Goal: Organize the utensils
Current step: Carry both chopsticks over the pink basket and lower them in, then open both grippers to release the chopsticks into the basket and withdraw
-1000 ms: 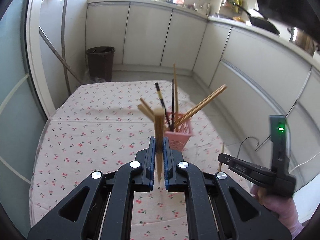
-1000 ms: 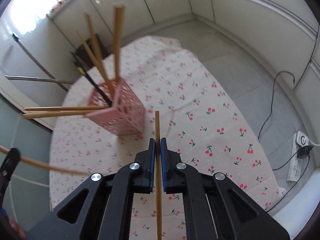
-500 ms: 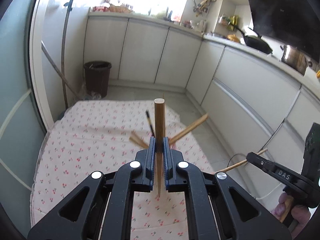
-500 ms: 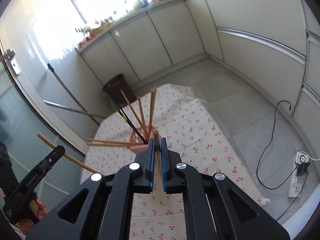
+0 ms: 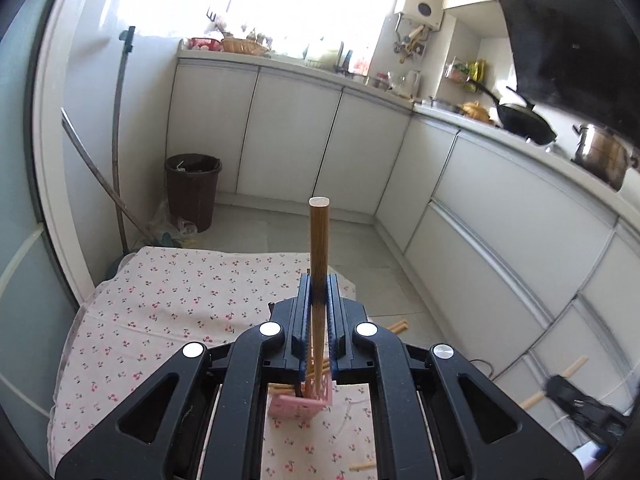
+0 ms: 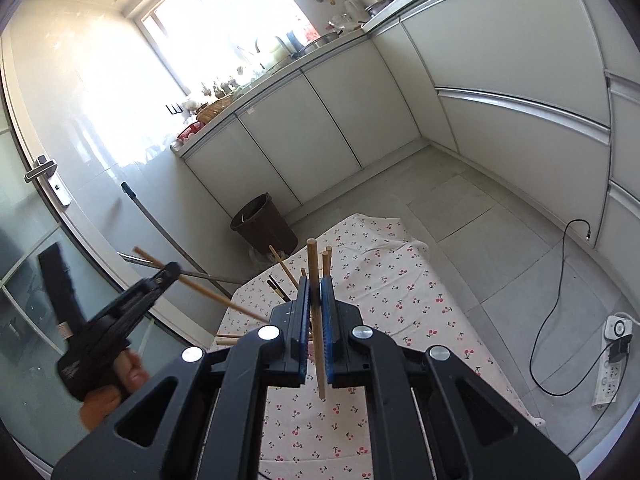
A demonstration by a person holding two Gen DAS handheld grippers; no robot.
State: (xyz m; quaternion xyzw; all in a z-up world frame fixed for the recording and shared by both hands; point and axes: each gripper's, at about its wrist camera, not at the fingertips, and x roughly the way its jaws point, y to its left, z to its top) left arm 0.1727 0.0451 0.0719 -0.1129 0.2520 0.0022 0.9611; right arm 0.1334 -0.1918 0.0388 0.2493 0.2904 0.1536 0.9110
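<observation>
Wooden, round-ended and finely grained: chopstick (image 5: 319, 264) clamped upright between the ribbed blue pads of the left claw (image 5: 319, 280), matte black plastic arms with silver screw heads behind. Below, glimpsed through the frame, a pink perforated plastic holder (image 5: 316, 394), square-sided, standing on the surface (image 5: 168, 300) under a cream cloth dotted with small red cherries; pale sticks fanning out of it. One loose stick (image 5: 362, 466) lying flat on the cloth near the lower edge.

Slimmer, paler second chopstick (image 6: 316, 300) pinched nearly upright in the right claw (image 6: 316, 284), jaws narrowed hard onto it, its lower tip hanging free over the cloth. Beyond, more wooden sticks and dark lacquered ones (image 6: 278, 288) splaying upward behind the claw.

Off the surface: glossy white cabinet doors, grey floor tiles, a ribbed brown bin (image 6: 264, 226), a black cable (image 6: 560, 300) looping to a white power strip (image 6: 612, 360).
</observation>
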